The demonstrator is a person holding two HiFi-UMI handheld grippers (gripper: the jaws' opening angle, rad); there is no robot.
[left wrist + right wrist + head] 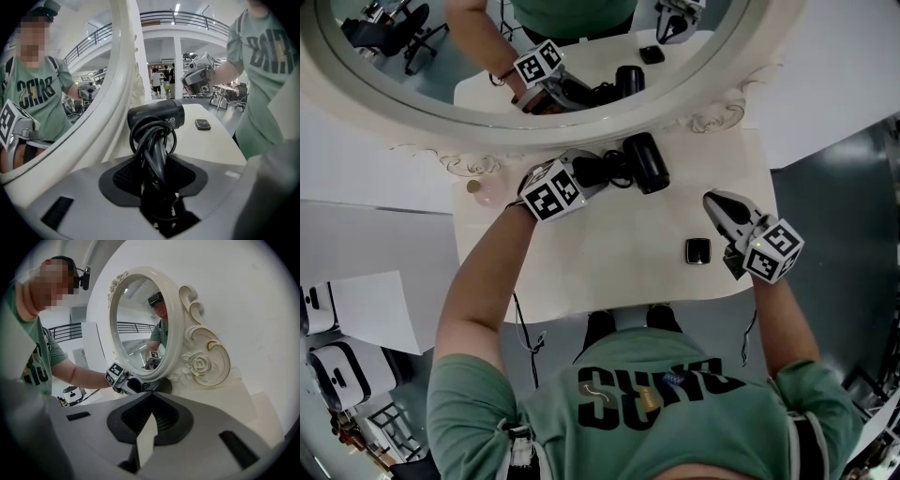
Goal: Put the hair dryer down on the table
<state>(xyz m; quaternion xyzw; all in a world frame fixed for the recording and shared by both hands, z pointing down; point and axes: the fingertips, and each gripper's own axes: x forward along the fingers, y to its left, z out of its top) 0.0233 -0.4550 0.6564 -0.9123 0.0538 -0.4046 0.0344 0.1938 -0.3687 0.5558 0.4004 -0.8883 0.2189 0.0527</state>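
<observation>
Now the left claw pinches the handle of the black hair dryer, its cord wound round it, at the back of the cream surface, just before the oval mirror. The right claw, pressed together and empty, hangs near a small black object.

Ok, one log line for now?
left gripper: shut on hair dryer handle | right gripper: shut, empty | hair dryer: over table by mirror

Large indoor hall, balcony railing, vanity mirror
</observation>
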